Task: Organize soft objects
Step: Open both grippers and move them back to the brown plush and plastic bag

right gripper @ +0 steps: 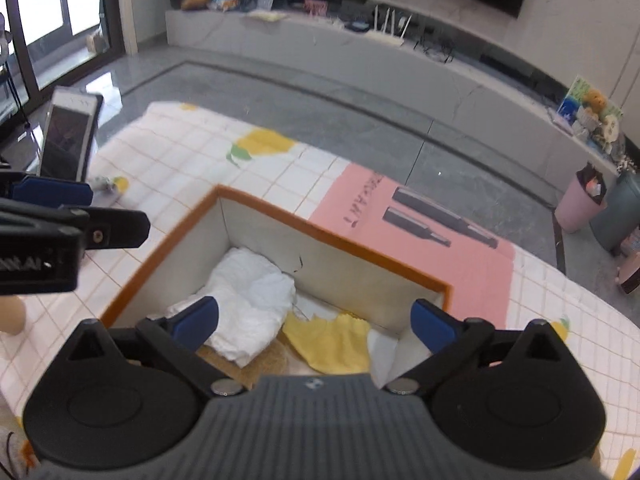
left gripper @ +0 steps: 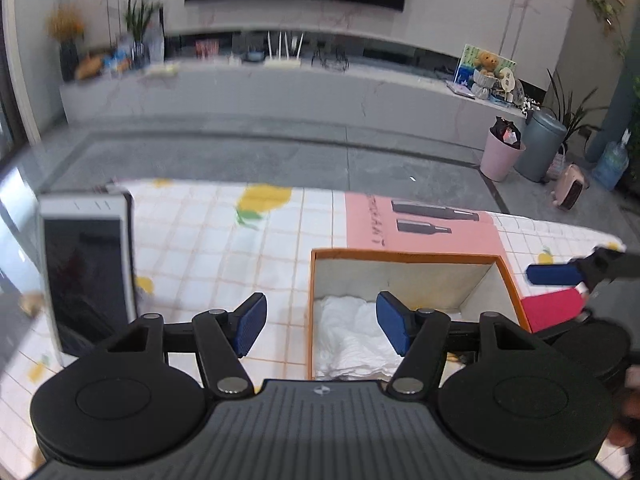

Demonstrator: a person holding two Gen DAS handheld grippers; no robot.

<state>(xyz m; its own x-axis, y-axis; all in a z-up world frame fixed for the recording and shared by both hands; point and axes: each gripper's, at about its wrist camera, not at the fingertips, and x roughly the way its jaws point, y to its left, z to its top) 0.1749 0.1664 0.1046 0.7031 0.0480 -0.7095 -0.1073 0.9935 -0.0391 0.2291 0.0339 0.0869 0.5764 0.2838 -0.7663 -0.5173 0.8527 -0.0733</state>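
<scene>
The orange-rimmed box (right gripper: 328, 236) is sitting on the worktop (right gripper: 192, 168), which is wearing a white checked cloth printed with yellow lemons. In the right wrist view the box is filling the middle of the frame, and its pale inner walls are showing. A crumpled white cloth (right gripper: 248, 300) is lying on the box floor at centre left, and a yellow cloth (right gripper: 332, 340) is lying just beside it toward the lower centre, touching its edge. A woven tan piece is peeking out under both, too hidden to name.

The right gripper (right gripper: 316, 324) is hovering above the box with its blue pads spread wide apart and nothing between them. The left gripper (left gripper: 320, 326) is standing partly open in the lower middle of its own view, gripping nothing; its right pad is hanging over the white cloth, while its left pad is hanging over the bare worktop beside the box.

A pink sheet (left gripper: 420, 224) printed with dark bottle shapes is lying flat behind the box. A phone (left gripper: 88, 272) is standing upright at the left of the left wrist view. A pink bin (left gripper: 500, 156) is standing on the floor at upper right.
</scene>
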